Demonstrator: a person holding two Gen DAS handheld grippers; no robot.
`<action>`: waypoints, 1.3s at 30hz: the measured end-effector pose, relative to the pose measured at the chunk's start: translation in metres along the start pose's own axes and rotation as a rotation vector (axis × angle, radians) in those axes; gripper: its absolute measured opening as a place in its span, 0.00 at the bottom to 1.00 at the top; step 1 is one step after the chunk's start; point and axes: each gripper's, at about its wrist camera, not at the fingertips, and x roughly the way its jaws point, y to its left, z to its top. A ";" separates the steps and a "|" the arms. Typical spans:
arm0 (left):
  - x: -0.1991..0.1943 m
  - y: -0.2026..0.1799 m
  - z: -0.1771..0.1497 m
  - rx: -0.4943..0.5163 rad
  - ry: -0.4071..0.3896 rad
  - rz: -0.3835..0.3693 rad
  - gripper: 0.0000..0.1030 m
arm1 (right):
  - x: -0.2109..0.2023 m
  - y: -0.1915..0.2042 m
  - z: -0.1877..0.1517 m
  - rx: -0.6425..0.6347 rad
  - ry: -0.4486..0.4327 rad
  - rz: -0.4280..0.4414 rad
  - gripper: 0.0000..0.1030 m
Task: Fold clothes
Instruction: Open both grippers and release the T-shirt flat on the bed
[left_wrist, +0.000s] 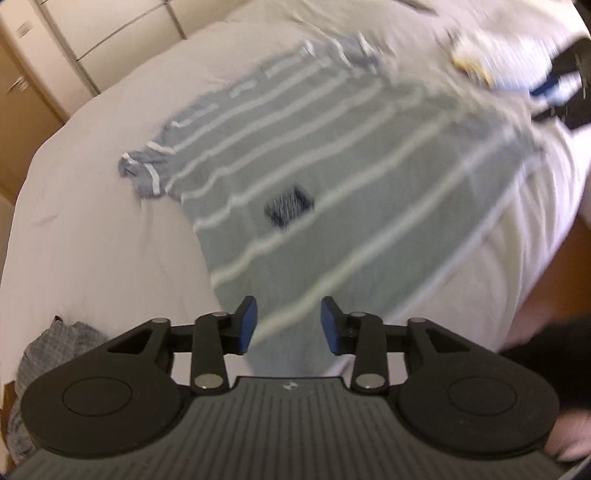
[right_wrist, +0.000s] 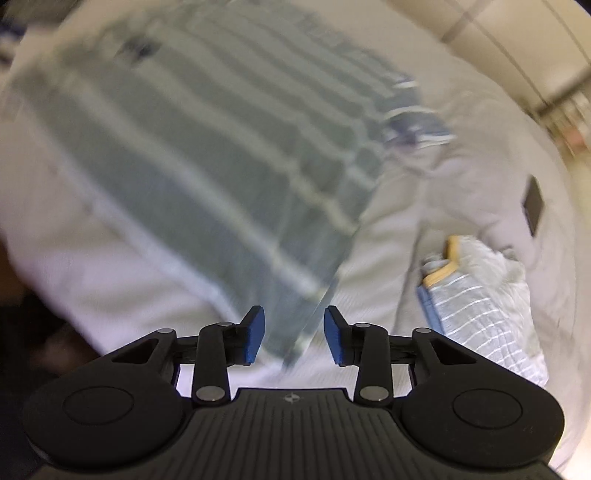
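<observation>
Striped grey shirt (left_wrist: 332, 177) is lying spread flat on the white bed (left_wrist: 92, 240). Left tool (left_wrist: 289, 325) and right tool (right_wrist: 294, 334) are hovering over its near hem, both parted, gripping nothing.

We look down along the fingers (left_wrist: 247, 325) of each gripper from close above the bed (left_wrist: 92, 236). Both views share the striped shirt (left_wrist: 332, 192), seen from its near hem, the left facing the cupboards (left_wrist: 110, 33).
</observation>
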 end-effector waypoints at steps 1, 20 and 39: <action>-0.003 -0.002 0.009 -0.001 -0.012 0.001 0.37 | -0.002 -0.008 0.006 0.052 -0.014 0.005 0.42; -0.059 0.054 0.106 -0.588 -0.088 0.155 0.70 | -0.049 -0.134 0.084 0.534 -0.203 0.137 0.87; 0.091 0.235 0.104 -0.590 -0.005 0.053 0.31 | -0.065 -0.082 0.170 0.610 -0.160 0.192 0.96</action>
